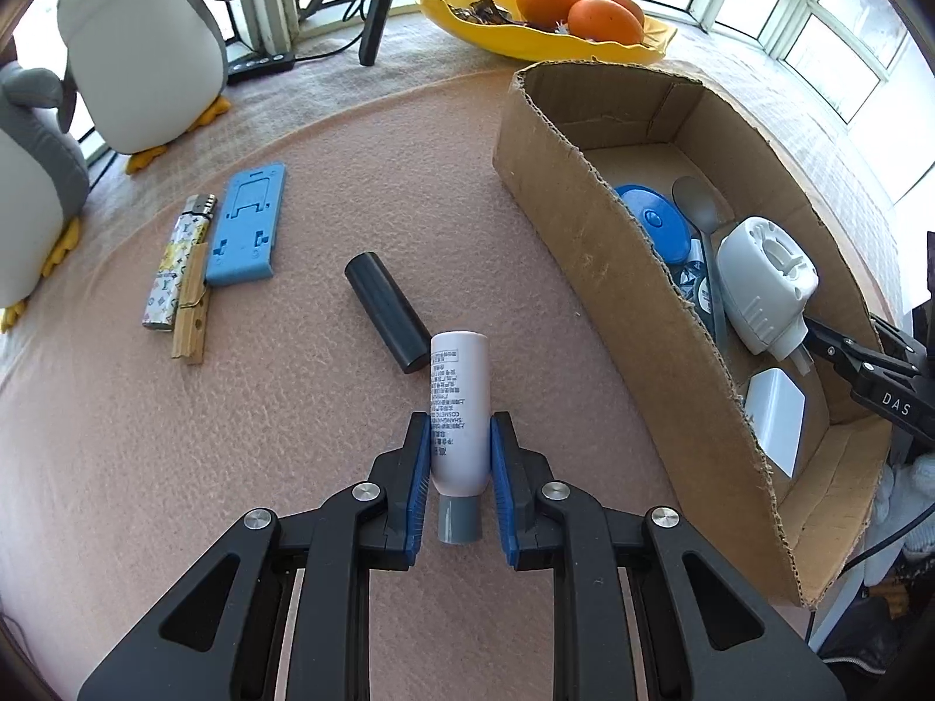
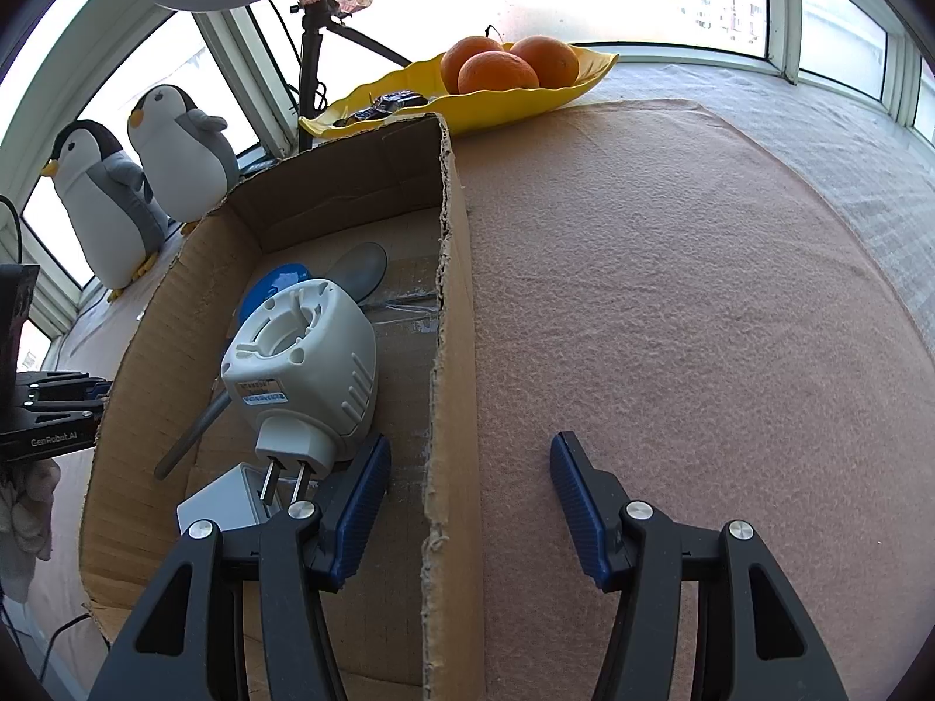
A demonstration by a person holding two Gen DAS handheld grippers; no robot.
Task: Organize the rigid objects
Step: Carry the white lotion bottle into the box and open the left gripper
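Observation:
My left gripper (image 1: pixel 459 438) is shut on a white tube with a grey cap (image 1: pixel 459 409), held over the pink mat. A black cylinder (image 1: pixel 387 311), a blue phone stand (image 1: pixel 247 227), a patterned lighter (image 1: pixel 175 260) and a wooden clothespin (image 1: pixel 191 306) lie on the mat. A cardboard box (image 1: pixel 608 304) to the right holds a white plug-in device (image 1: pixel 762 283), a blue lid (image 1: pixel 654 222), a grey spoon (image 1: pixel 698 210) and a small white box (image 1: pixel 774 415). My right gripper (image 2: pixel 470 467) is open and straddles the box's right wall (image 2: pixel 453 350), its left finger next to the plug-in device (image 2: pixel 304 362).
Two plush penguins (image 1: pixel 140 41) stand at the back left. A yellow dish (image 1: pixel 543 29) with oranges (image 1: pixel 605 20) sits behind the box. A tripod leg (image 1: pixel 380 6) and a power strip (image 1: pixel 260 64) are at the back. Open mat (image 2: pixel 672 292) lies right of the box.

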